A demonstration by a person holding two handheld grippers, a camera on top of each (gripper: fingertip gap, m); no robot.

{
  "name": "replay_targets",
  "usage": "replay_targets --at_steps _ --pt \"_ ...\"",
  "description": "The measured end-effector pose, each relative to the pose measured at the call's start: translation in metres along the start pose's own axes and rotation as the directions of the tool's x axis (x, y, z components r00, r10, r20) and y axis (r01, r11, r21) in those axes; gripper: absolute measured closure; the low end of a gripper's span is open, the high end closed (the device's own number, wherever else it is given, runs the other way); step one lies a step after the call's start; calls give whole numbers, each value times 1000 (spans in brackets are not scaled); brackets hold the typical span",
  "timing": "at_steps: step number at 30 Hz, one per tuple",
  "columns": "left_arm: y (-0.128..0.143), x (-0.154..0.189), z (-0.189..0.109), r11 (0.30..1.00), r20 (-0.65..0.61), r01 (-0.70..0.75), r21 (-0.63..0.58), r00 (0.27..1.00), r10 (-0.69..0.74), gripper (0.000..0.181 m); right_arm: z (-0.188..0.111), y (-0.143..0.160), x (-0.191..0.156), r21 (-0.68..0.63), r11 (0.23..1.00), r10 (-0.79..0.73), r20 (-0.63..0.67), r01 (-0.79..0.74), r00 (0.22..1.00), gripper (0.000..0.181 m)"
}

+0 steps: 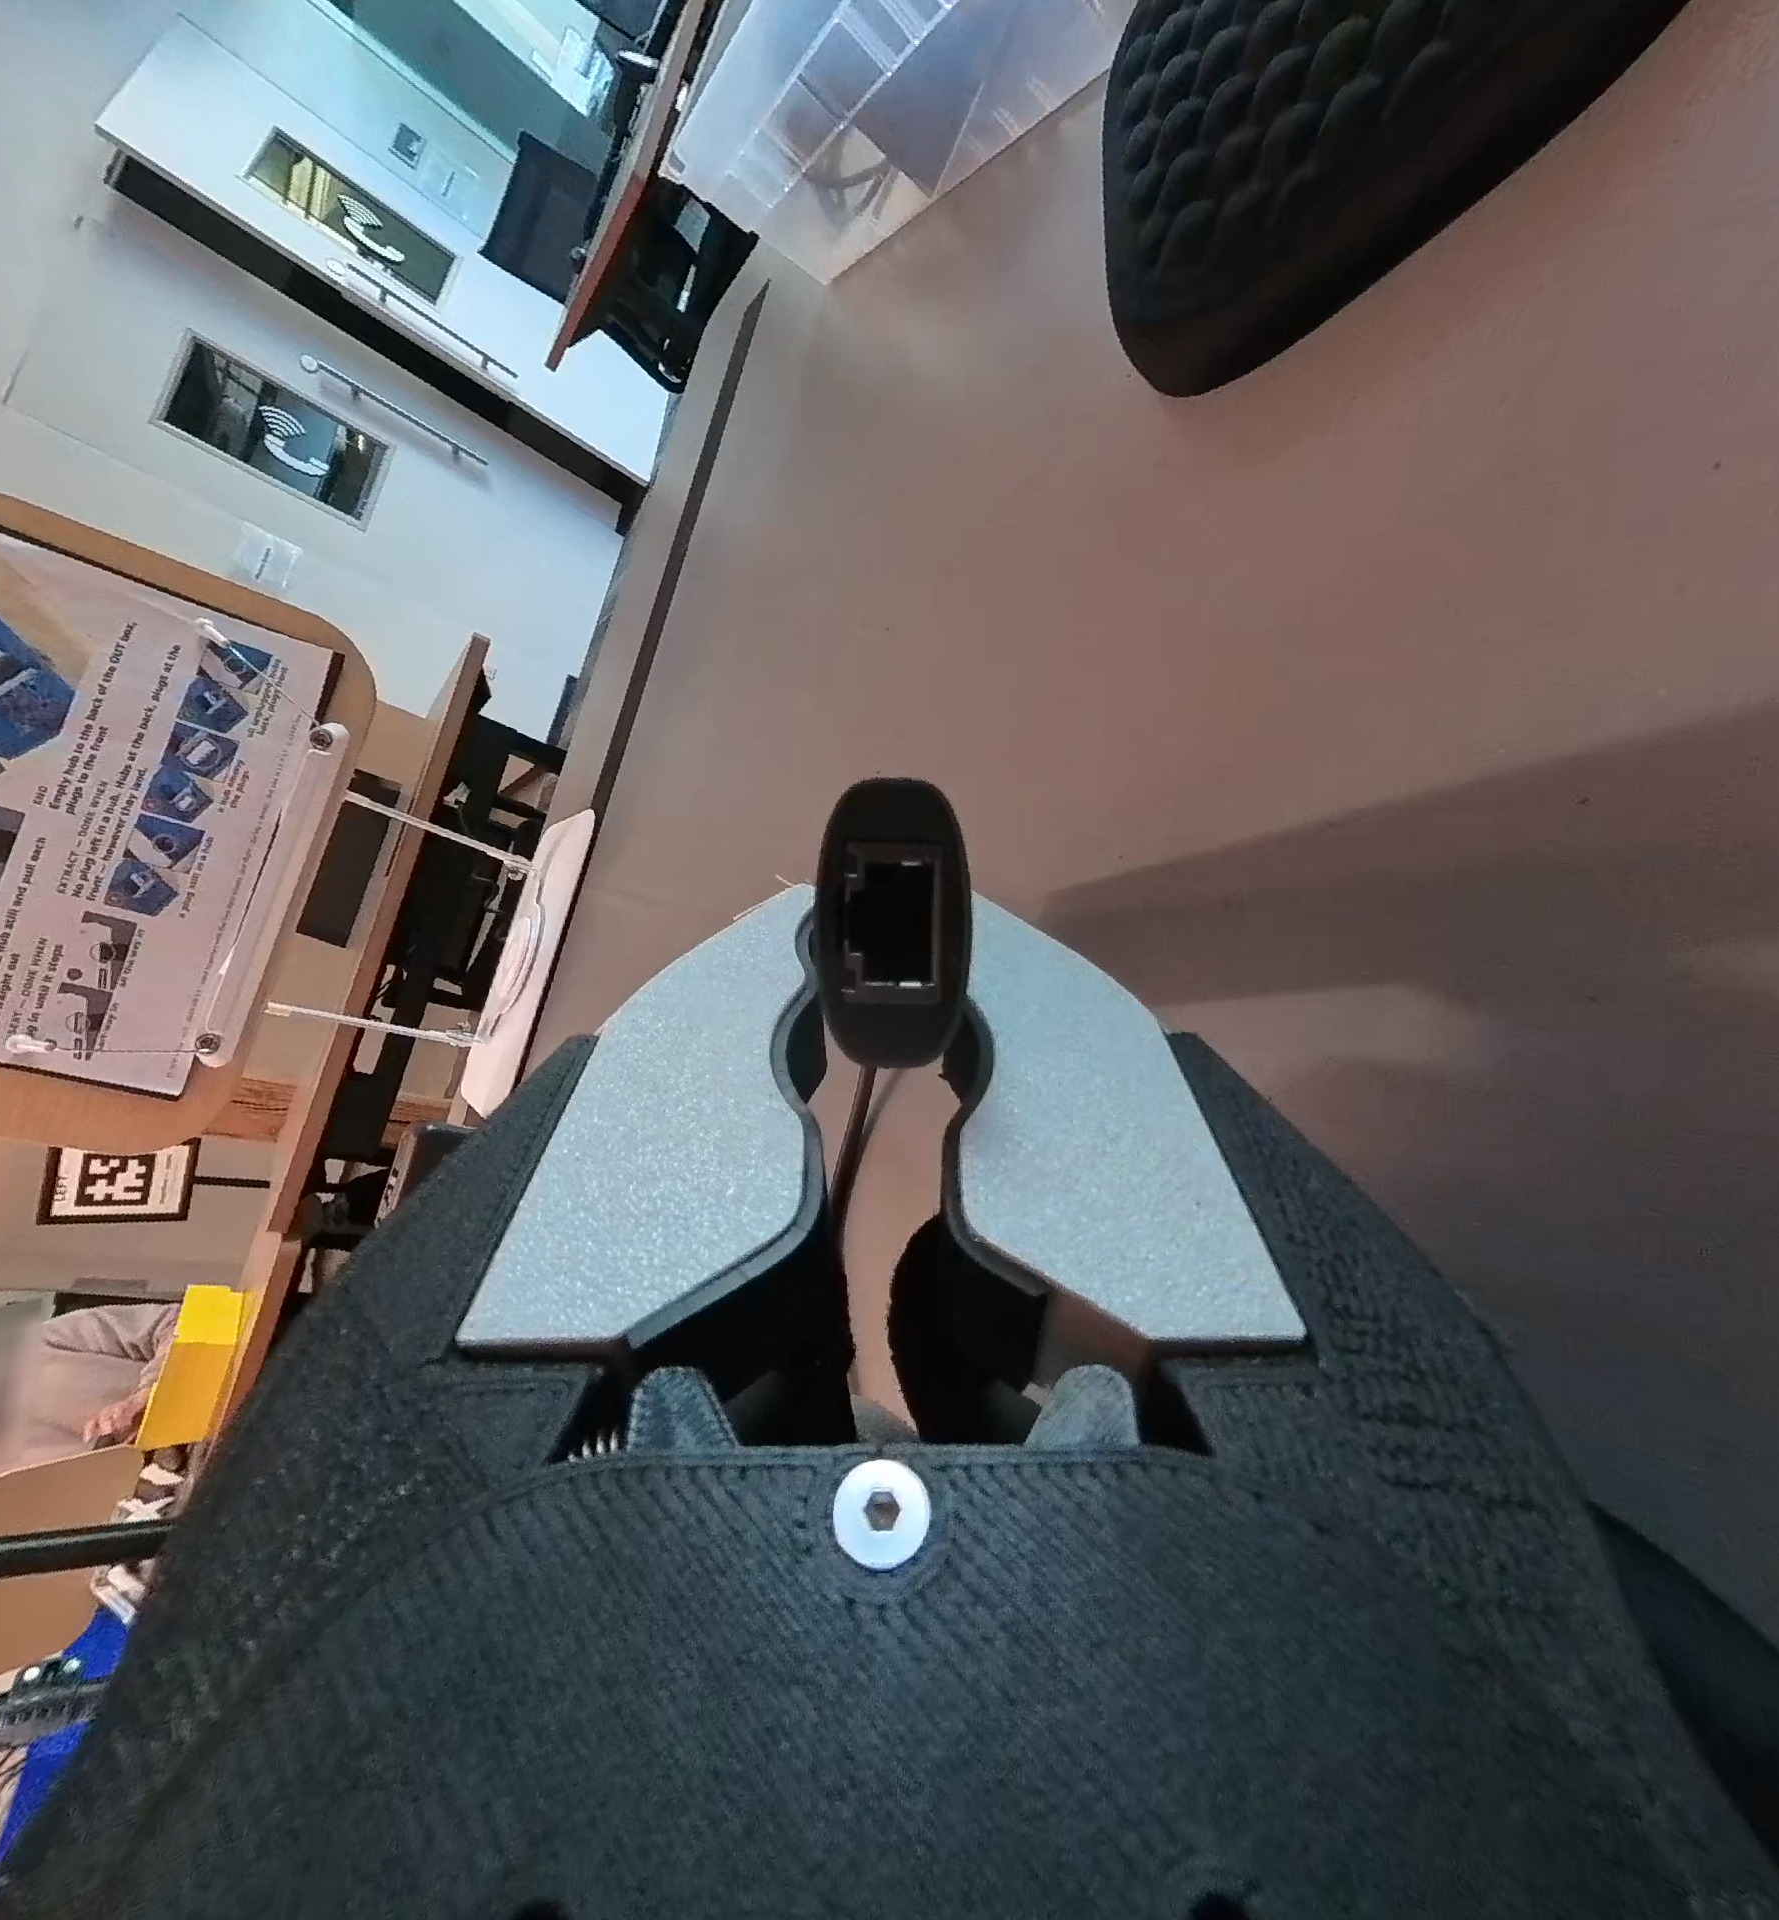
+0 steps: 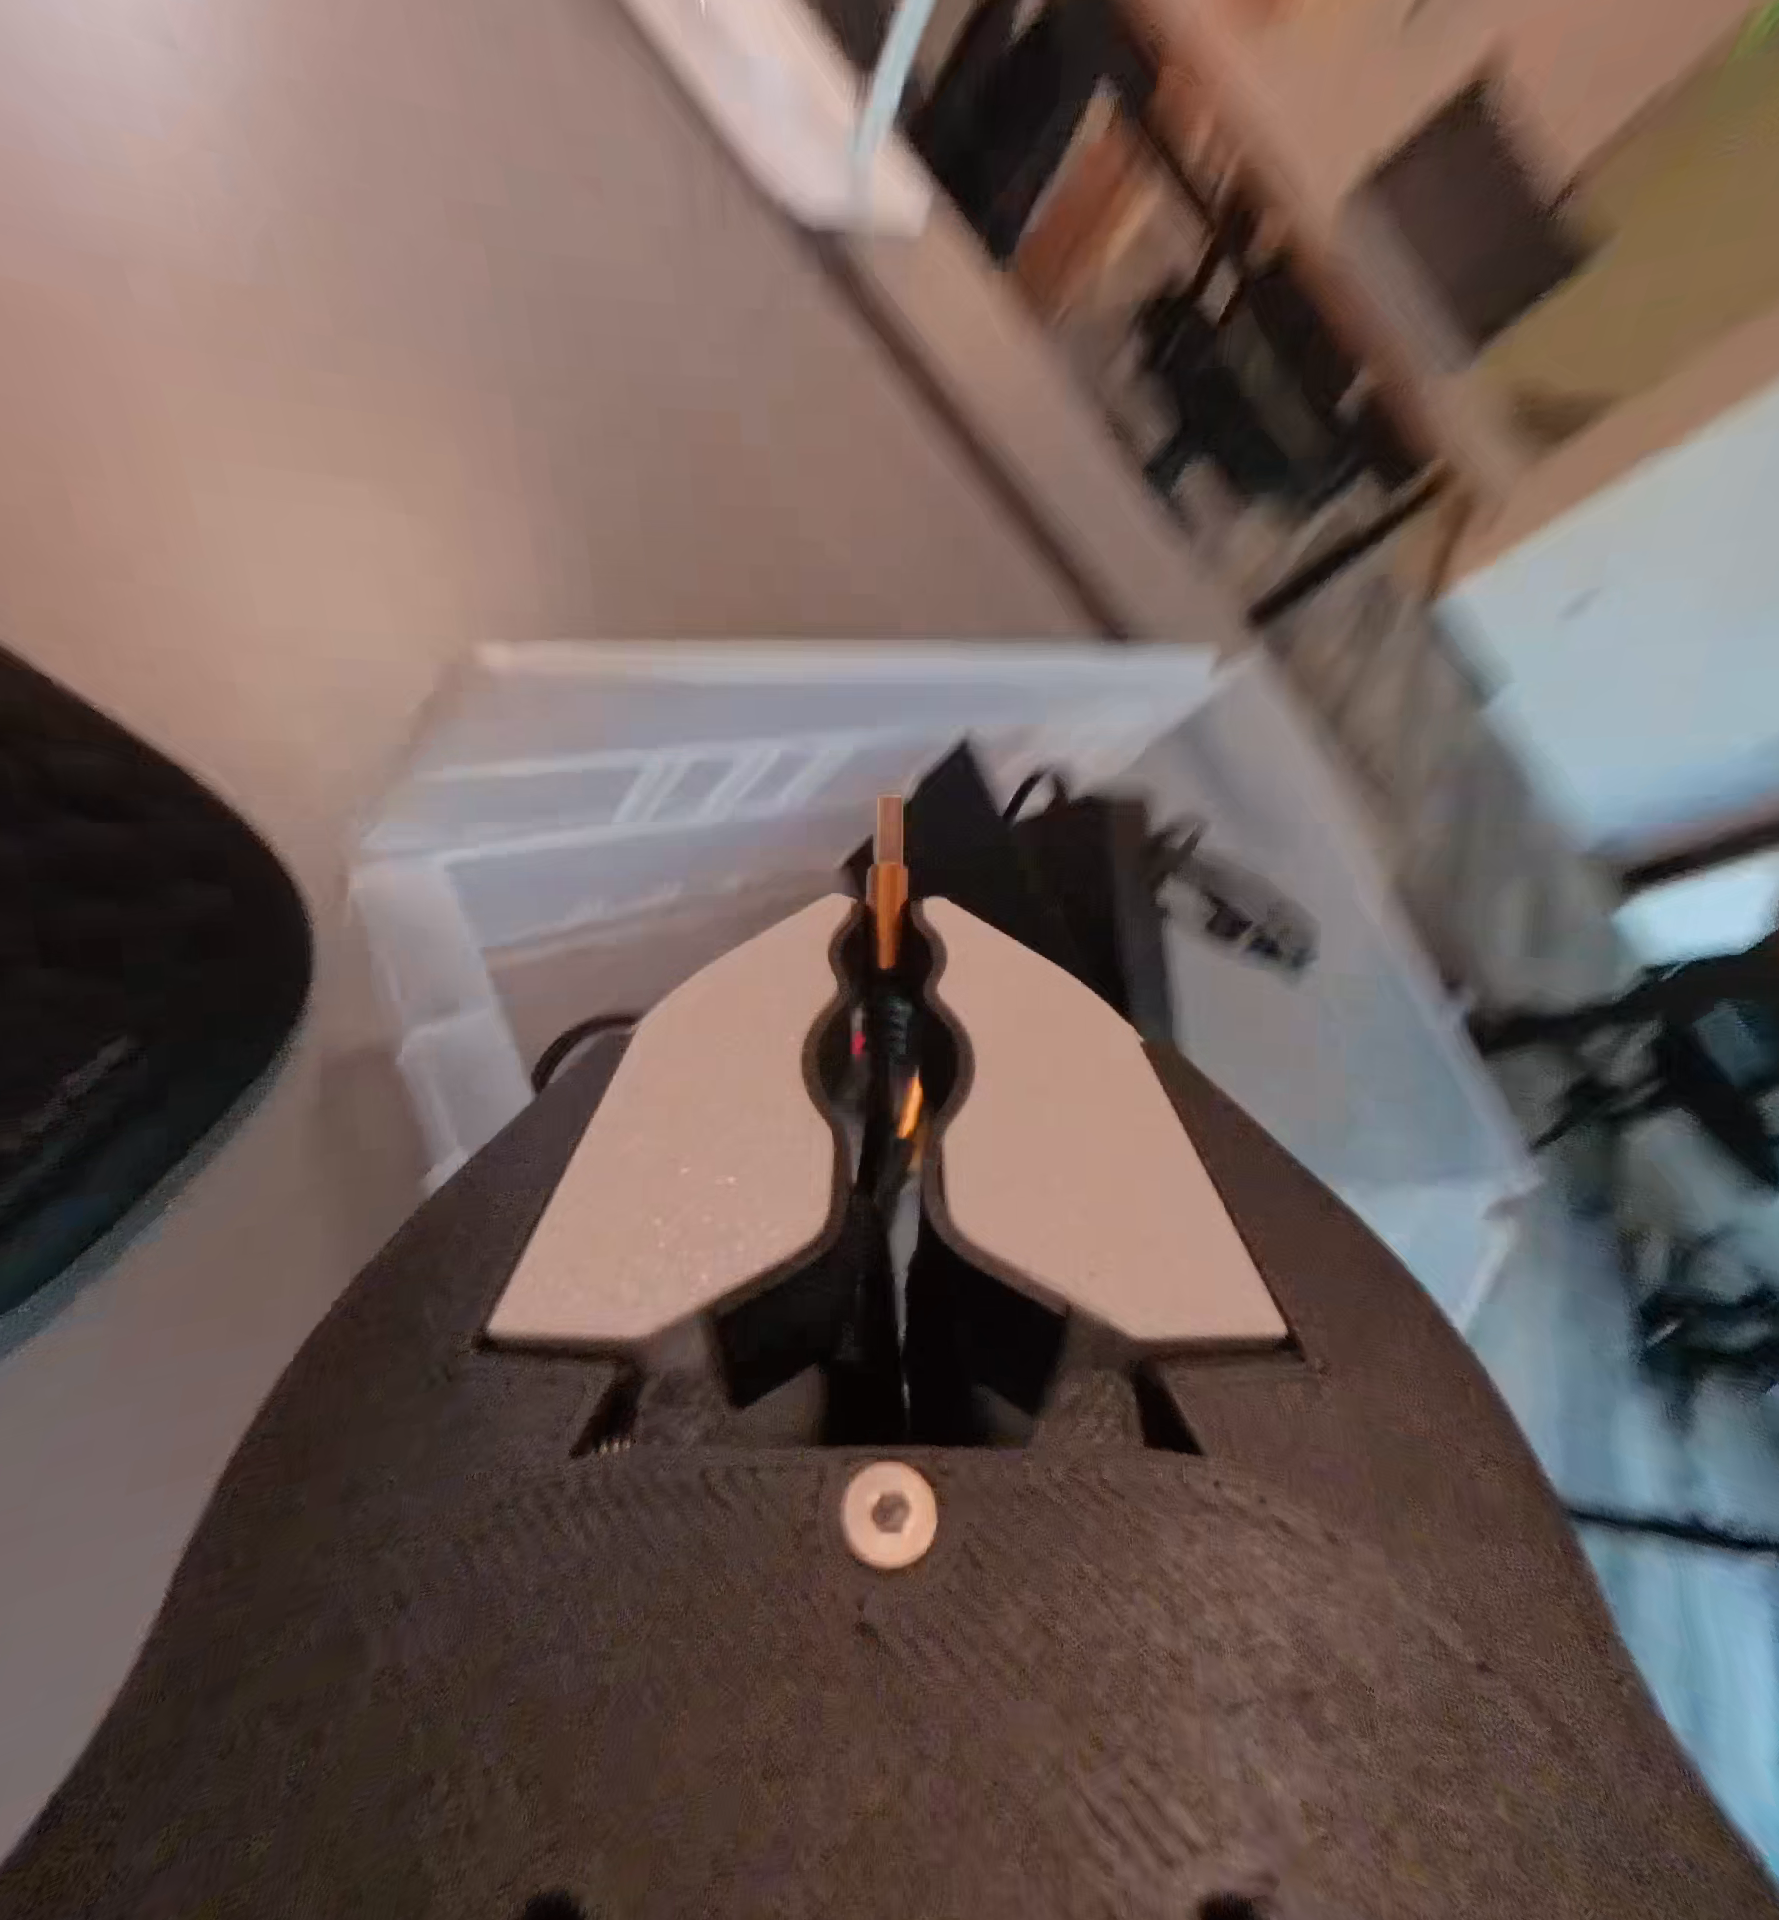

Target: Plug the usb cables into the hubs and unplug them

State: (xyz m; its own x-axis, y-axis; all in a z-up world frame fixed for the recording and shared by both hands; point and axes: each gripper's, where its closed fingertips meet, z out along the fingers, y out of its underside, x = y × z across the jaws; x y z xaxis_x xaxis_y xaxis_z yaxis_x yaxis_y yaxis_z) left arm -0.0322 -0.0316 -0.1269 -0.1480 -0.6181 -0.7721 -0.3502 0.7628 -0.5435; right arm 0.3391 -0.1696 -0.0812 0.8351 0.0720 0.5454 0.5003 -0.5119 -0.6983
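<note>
In the left wrist view my left gripper [image 1: 890, 961] is shut on a black oval hub [image 1: 892, 925]. Its open rectangular port faces the camera and its thin dark cable runs back between the fingers [image 1: 677, 1132]. The hub is held above the tan table [image 1: 1228, 644]. In the right wrist view my right gripper [image 2: 887, 920] is shut on a USB plug [image 2: 886, 883] with an orange body and a metal tip that pokes out past the fingertips. Its black cable trails back between the fingers [image 2: 1051, 1132]. This view is motion-blurred. Neither gripper shows in the other's view.
A black bumpy foam pad [image 1: 1384, 166] lies on the table, also at the left of the right wrist view [image 2: 85, 987]. A clear plastic bin [image 1: 864, 114] stands at the table's far end; in the right wrist view it [image 2: 708, 790] holds dark cables [image 2: 1103, 862]. An instruction sheet [image 1: 116, 831] stands to the left. My right fingertips sit around 40 cm from my left ones.
</note>
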Motion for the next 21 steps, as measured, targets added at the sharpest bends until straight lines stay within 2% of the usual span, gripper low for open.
replay_targets --at_steps 4,6,7,9,11,13,16,21 --pt "0 0 0 1000 0 -3 -1 1000 3 163 17 37 -12 -229 952 222 65 -202 973 171" --pt "0 0 0 1000 0 -4 -2 1000 4 163 24 51 -13 -316 908 300 38 -274 953 153" --pt "0 0 0 1000 0 -4 -2 1000 4 163 26 53 -11 -327 897 318 13 -297 948 145" --pt "0 0 0 1000 1 -4 -3 1000 4 163 23 43 -4 -266 894 373 -11 -362 928 143" --pt "0 0 0 1000 0 -7 -6 1000 7 163 13 31 7 -190 880 436 -41 -435 899 138" --pt "0 1 1 1000 -1 -11 -7 1000 11 163 -3 31 16 -169 859 476 -87 -484 875 138" --pt "0 1 1 1000 -1 -15 -9 1000 15 163 -27 44 6 -269 823 496 -87 -500 864 137" --pt "0 -1 0 1000 5 2 -5 1000 -2 163 -58 84 -11 -497 727 472 -140 -475 870 150"
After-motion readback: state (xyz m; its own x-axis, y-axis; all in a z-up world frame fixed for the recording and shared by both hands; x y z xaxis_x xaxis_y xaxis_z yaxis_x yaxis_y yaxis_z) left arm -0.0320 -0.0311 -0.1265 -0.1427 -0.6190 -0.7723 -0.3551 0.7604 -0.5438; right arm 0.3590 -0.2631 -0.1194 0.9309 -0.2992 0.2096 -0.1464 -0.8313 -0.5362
